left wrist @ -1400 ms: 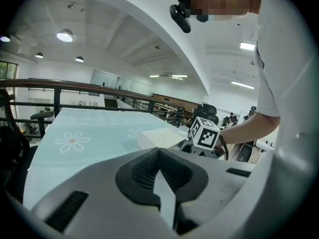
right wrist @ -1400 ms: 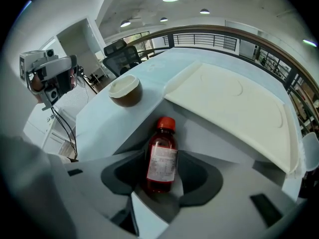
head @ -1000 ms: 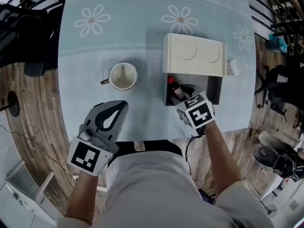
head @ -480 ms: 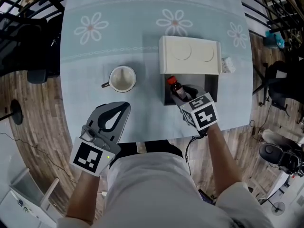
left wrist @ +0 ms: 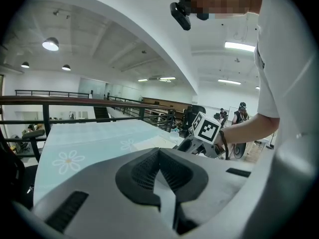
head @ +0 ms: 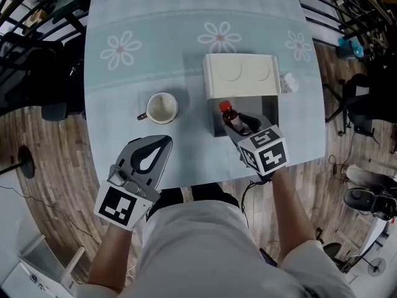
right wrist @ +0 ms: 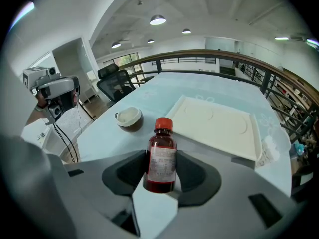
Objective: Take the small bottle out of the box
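A light blue bench [head: 124,79] with daisy prints is seen from above. A white box [head: 270,110] stands open near the bench's near right edge, with a cup [head: 162,107] to its left.

The bottle [right wrist: 161,156], dark brown with a red cap, is pinched upright at its lower body by the fingers of the right gripper [right wrist: 162,176]. It is held over the near left corner of the box. The left gripper [head: 162,141] is held idle at the near edge, its fingers pressed together on nothing.

The grasp appears done. The bottle is yet to be carried clear of the box.

Compared with a second earlier, more of the bottle shows and the right gripper looks nearer the camera, so a lift is judged under way. The cup and left gripper are unchanged.
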A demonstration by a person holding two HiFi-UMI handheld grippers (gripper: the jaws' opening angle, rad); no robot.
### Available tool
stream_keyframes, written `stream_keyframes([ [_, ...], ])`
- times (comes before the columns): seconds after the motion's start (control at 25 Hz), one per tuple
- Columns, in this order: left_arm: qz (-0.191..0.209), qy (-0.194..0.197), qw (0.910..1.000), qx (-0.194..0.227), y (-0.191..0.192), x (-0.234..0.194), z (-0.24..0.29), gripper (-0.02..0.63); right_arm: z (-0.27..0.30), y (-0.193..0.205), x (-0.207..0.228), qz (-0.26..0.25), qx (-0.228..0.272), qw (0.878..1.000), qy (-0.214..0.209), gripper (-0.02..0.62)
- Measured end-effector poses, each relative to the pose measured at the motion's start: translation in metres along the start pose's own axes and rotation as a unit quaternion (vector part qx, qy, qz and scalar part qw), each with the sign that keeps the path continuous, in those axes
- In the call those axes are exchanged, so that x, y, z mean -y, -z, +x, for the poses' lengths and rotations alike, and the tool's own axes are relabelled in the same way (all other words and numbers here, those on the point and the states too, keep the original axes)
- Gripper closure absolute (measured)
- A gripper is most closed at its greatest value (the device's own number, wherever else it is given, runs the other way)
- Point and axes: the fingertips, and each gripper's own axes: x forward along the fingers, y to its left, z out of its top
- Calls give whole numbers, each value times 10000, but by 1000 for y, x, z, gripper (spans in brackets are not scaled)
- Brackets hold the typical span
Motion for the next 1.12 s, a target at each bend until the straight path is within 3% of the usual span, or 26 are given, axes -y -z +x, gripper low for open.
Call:
stream_keyframes([
  [1.12,569,269,9969,463,-37,28,-86,586,-93,-26,-81,293,1240,9906,499,388],
])
